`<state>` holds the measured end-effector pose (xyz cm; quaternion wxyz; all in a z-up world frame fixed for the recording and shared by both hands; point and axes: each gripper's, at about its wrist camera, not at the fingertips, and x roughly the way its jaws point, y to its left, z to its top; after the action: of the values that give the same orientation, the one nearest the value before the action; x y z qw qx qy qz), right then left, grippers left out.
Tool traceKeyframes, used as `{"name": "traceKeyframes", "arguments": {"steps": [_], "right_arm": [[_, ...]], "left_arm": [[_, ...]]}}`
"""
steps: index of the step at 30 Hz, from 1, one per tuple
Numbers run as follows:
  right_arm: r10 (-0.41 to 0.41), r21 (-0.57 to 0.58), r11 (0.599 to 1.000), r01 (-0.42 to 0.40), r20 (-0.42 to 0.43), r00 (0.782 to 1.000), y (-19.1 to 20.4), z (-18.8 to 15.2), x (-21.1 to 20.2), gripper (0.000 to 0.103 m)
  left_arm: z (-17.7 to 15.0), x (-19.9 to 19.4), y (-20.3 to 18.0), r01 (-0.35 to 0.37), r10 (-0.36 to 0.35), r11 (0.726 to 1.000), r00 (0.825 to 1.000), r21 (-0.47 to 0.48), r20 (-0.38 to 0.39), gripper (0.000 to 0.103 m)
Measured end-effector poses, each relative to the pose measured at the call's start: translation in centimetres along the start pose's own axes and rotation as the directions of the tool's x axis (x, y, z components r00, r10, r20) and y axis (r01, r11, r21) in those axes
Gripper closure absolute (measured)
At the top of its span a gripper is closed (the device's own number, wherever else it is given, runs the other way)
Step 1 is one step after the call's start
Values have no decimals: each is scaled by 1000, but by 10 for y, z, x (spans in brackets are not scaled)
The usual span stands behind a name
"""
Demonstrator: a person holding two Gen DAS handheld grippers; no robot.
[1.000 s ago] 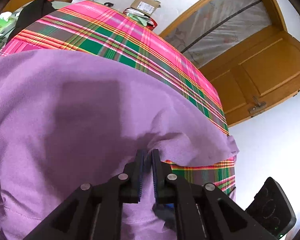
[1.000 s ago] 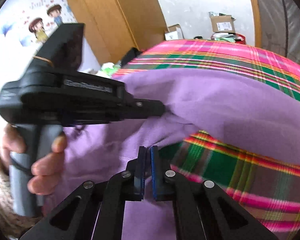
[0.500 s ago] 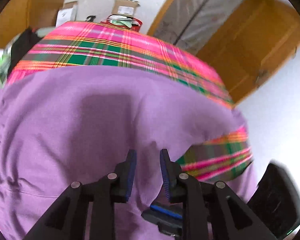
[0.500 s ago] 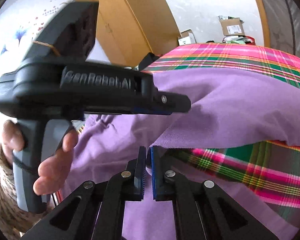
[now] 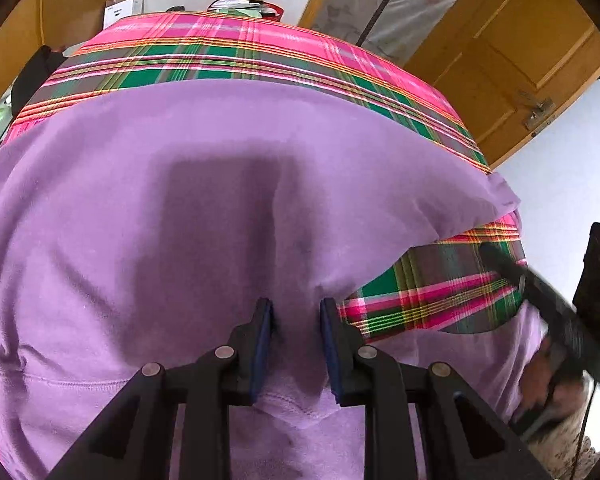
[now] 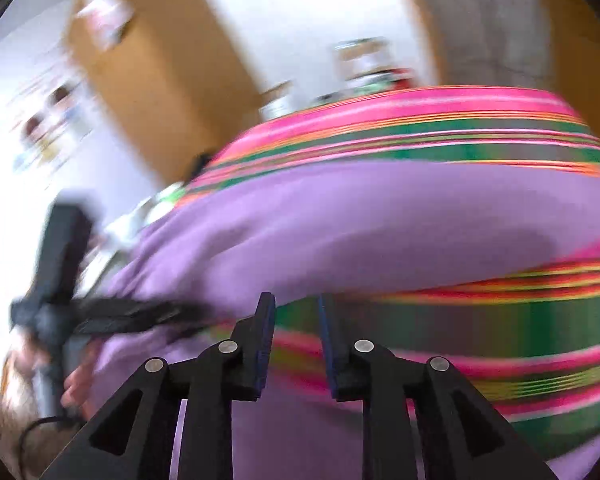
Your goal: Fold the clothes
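Purple fleece is filling most of the left wrist view: a purple garment (image 5: 228, 208) is lying spread over a plaid cloth (image 5: 260, 56) in pink and green that is covering the tabletop. The left tongs (image 5: 296, 320) are hanging at the lower middle of the frame, spread apart, with a soft ridge of the garment's near fold running up between the pads without being pinched. At the lower right of that view, a bare wedge of plaid is showing between two layers of purple, and the right tongs (image 5: 496, 258) are reaching in from the right edge as a dark blur over it.

The right wrist view is smeared by motion. Its tongs (image 6: 296, 320) are opening, with nothing between the pads; only plaid and the garment's lower edge (image 6: 340, 216) are lying beyond them. The other handheld tool (image 6: 168, 314) is poking in from the left, a hand (image 6: 76, 384) gripping its handle.
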<state>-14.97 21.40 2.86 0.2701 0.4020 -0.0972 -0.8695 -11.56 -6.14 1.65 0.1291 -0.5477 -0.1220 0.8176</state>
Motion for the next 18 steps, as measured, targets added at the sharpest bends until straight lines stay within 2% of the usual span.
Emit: {"name": "traceKeyframes", "arguments": {"steps": [3, 4, 5, 8, 10, 18], "right_arm": [[-157, 116, 982, 151, 43, 987, -52, 13, -13, 70], [-190, 165, 970, 180, 47, 981, -70, 17, -16, 60], [-220, 220, 954, 204, 51, 974, -88, 20, -20, 58], [-245, 304, 927, 221, 43, 969, -115, 25, -21, 58], [-256, 342, 911, 231, 29, 966, -127, 28, -20, 58], [-259, 464, 859, 215, 33, 965, -156, 42, -10, 58]], "left_arm": [[3, 0, 1, 6, -6, 1000, 1000, -1, -1, 79], [4, 0, 2, 11, -11, 1000, 1000, -5, 2, 79], [5, -1, 3, 23, -22, 1000, 1000, -15, 11, 79], [8, -4, 9, 48, -46, 998, 998, -47, 32, 90], [8, -6, 12, 51, -49, 997, 998, -58, 37, 92], [8, -3, 12, 52, -50, 996, 998, -78, 31, 94]]}}
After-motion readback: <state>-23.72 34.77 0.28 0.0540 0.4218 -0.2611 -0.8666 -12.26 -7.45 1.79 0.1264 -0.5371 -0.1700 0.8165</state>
